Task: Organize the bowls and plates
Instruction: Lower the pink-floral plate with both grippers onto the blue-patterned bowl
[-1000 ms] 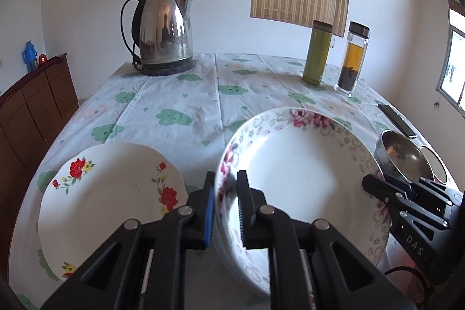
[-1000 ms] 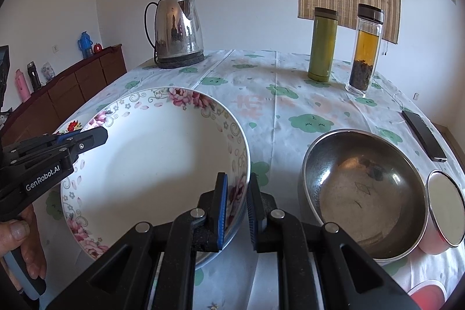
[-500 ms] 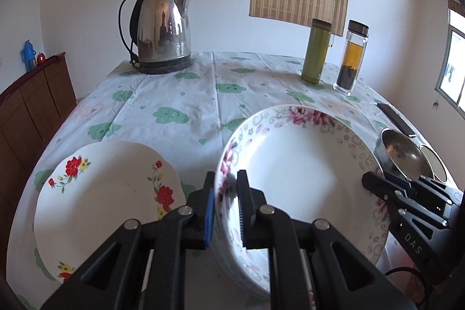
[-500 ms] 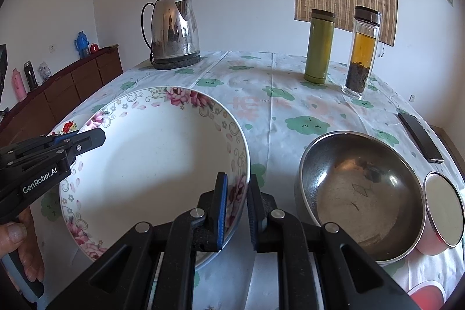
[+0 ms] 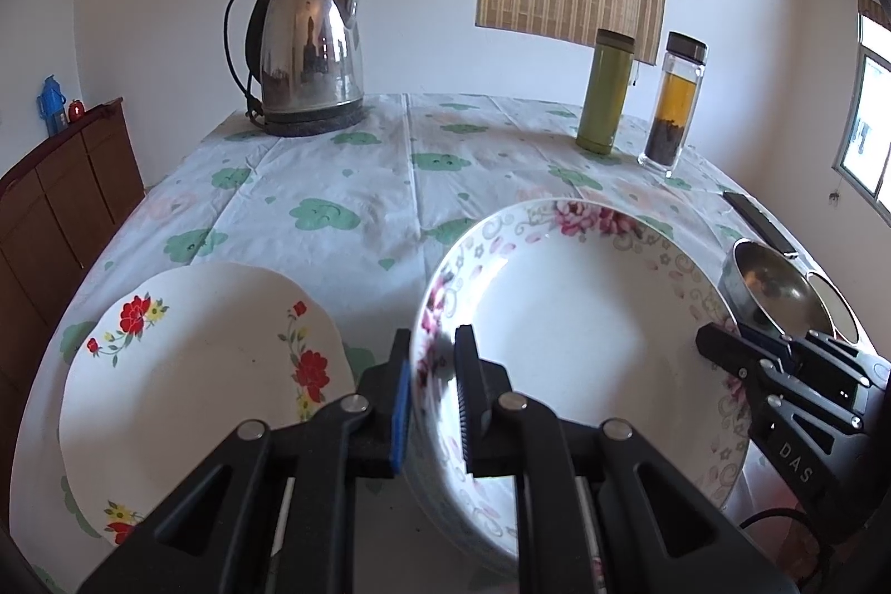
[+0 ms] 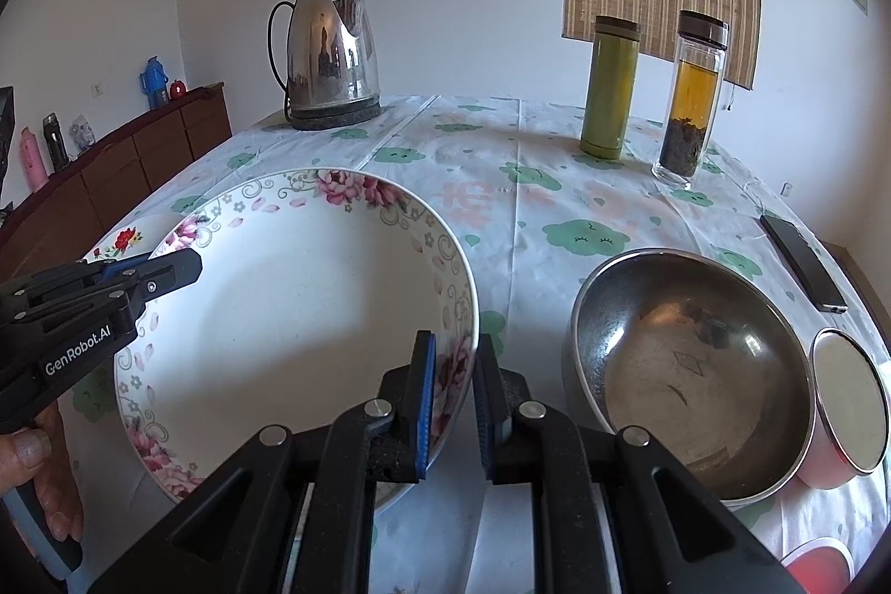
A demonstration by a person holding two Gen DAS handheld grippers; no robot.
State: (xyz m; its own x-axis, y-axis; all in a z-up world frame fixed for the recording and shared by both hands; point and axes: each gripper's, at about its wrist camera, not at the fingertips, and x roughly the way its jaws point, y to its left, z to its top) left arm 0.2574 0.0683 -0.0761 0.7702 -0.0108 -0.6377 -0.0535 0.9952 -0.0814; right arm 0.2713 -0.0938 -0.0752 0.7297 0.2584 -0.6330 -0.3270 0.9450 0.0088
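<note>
Little has moved since a second ago: we keep the bowl [image 5: 579, 332] clamped between us, though the kettle [image 5: 306, 54] sits slightly lower in the left view than before. Our left gripper [image 5: 433, 391] pinches the bowl's rim at 9 o'clock, pads pressed on either side of it; our right gripper [image 6: 454, 402] bites the opposite rim at 3 o'clock (both closed on porcelain). The bowl is round, mouth up, and tips slightly, above the table [image 6: 501, 199] at its near edge.

Only the left view shows the whole plate [image 5: 189, 388], at 8 o'clock of the bowl; the right view catches just a sliver. Only the right view shows the steel bowl [image 6: 690, 366] fully, just beside our bowl at 3 o'clock, plus a cup [image 6: 846, 405] and the hand [image 6: 39, 477] on the left handle. A flask [image 6: 610, 87], tea bottle [image 6: 690, 98] and phone [image 6: 802, 260] stand well apart.
</note>
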